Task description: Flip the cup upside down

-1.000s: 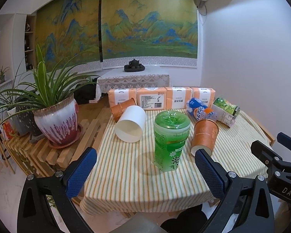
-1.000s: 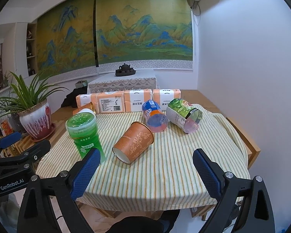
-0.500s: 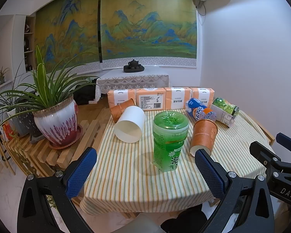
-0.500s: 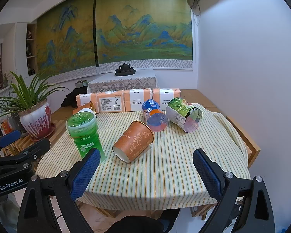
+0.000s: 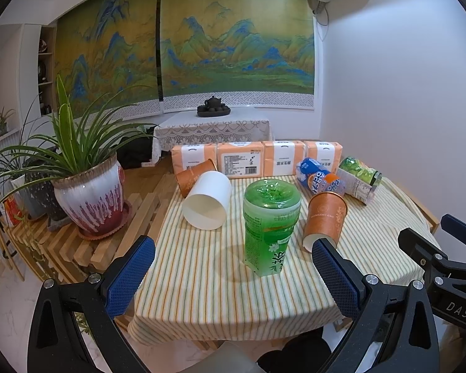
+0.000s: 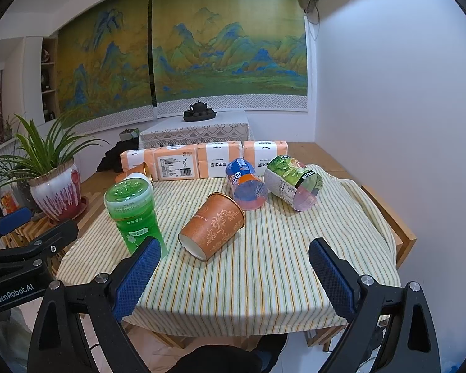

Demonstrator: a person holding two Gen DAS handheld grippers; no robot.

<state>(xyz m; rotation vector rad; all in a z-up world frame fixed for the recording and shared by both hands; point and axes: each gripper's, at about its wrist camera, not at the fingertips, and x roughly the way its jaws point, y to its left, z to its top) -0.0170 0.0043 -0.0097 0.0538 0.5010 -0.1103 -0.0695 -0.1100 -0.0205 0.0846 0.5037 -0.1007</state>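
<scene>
An orange paper cup (image 6: 212, 225) lies on its side on the striped tablecloth (image 6: 264, 267), mouth toward me; it also shows in the left wrist view (image 5: 324, 220). A white paper cup (image 5: 207, 199) and a second orange cup (image 5: 193, 176) lie on their sides at the back left. A green plastic cup (image 5: 270, 225) stands upside down mid-table, also in the right wrist view (image 6: 133, 214). My left gripper (image 5: 233, 275) is open and empty before the green cup. My right gripper (image 6: 233, 275) is open and empty in front of the orange cup.
A blue-orange cup (image 6: 247, 185) and a green-labelled cup (image 6: 292, 185) lie on their sides at the back right. A row of orange tissue packs (image 5: 254, 161) lines the far edge. A potted plant (image 5: 90, 195) stands on a wooden rack to the left. A white wall is at right.
Both grippers have drifted very slightly; the cups have not moved.
</scene>
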